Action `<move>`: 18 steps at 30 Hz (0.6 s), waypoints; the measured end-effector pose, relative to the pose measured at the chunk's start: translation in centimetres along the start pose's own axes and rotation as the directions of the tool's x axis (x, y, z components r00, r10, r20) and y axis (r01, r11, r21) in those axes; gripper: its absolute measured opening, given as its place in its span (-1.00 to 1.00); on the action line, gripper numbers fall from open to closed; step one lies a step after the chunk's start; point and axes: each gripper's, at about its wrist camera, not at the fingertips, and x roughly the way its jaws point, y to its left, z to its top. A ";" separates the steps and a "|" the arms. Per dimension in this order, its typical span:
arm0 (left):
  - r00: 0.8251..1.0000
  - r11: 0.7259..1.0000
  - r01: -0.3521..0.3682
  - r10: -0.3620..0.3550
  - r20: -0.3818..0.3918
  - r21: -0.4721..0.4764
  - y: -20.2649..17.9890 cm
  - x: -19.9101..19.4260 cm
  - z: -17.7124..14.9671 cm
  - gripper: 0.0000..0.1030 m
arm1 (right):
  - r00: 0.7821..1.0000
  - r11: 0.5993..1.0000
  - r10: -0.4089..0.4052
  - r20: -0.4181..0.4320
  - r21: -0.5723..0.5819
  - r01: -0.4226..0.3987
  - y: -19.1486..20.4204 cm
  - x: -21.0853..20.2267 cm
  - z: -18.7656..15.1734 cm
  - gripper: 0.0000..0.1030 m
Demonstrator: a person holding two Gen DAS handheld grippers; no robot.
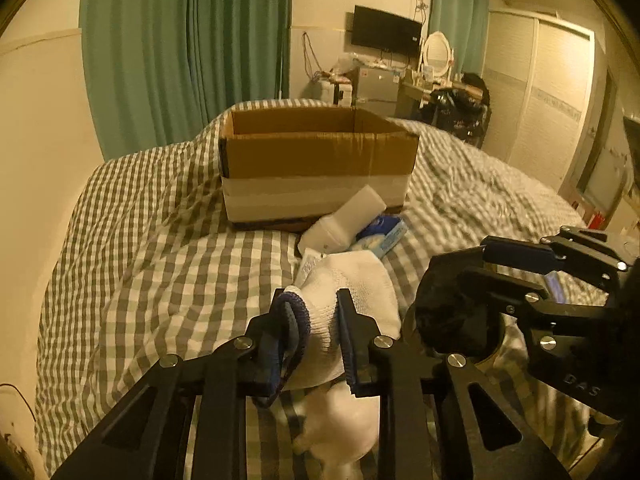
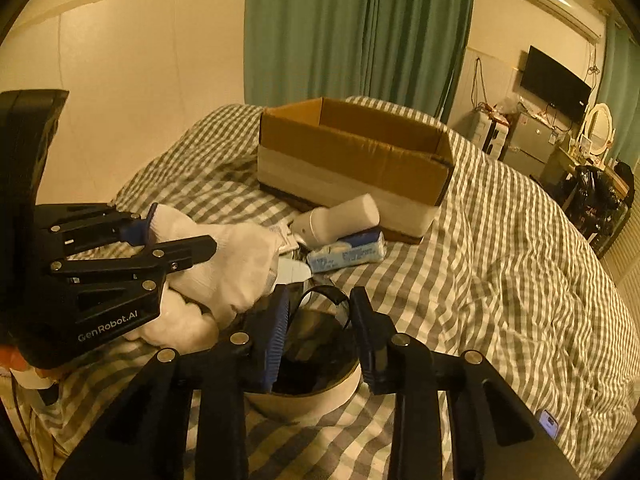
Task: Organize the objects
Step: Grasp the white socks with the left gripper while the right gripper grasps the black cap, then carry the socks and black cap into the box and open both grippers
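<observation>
My left gripper [image 1: 312,300] is shut on a white sock with a dark blue cuff [image 1: 344,284], held just above the checked bed; it also shows in the right wrist view [image 2: 176,240] with the sock [image 2: 232,264]. My right gripper [image 2: 320,300] is open around the rim of a round white container with a dark inside [image 2: 316,396]. The open cardboard box [image 1: 316,160] stands behind on the bed. A white bottle [image 1: 348,216] and a blue tissue pack [image 1: 380,236] lie before the box.
The grey-and-white checked duvet [image 2: 500,264] covers the bed. Green curtains [image 1: 180,40] hang behind. A cluttered dresser with a mirror [image 1: 436,52] and a wall TV [image 1: 384,32] stand at the far right. More white fabric [image 2: 180,324] lies under the sock.
</observation>
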 end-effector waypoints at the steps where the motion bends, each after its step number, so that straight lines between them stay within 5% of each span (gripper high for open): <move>1: 1.000 1.000 -0.001 0.001 0.017 -0.005 0.2 -0.5 0.4 -0.55 | 1.000 1.000 -0.005 0.006 -0.004 0.005 0.0 -0.1 0.2 -0.41; 10: 0.993 0.999 -0.039 0.040 0.111 -0.012 1.8 -2.9 5.4 -0.56 | 0.998 0.999 -0.021 0.060 -0.048 0.024 -0.7 -0.9 3.8 -0.42; 18: 0.986 0.998 -0.060 0.061 0.155 -0.009 2.8 -3.0 12.5 -0.56 | 0.988 0.994 -0.062 0.144 -0.077 0.074 -3.0 -2.6 10.7 -0.42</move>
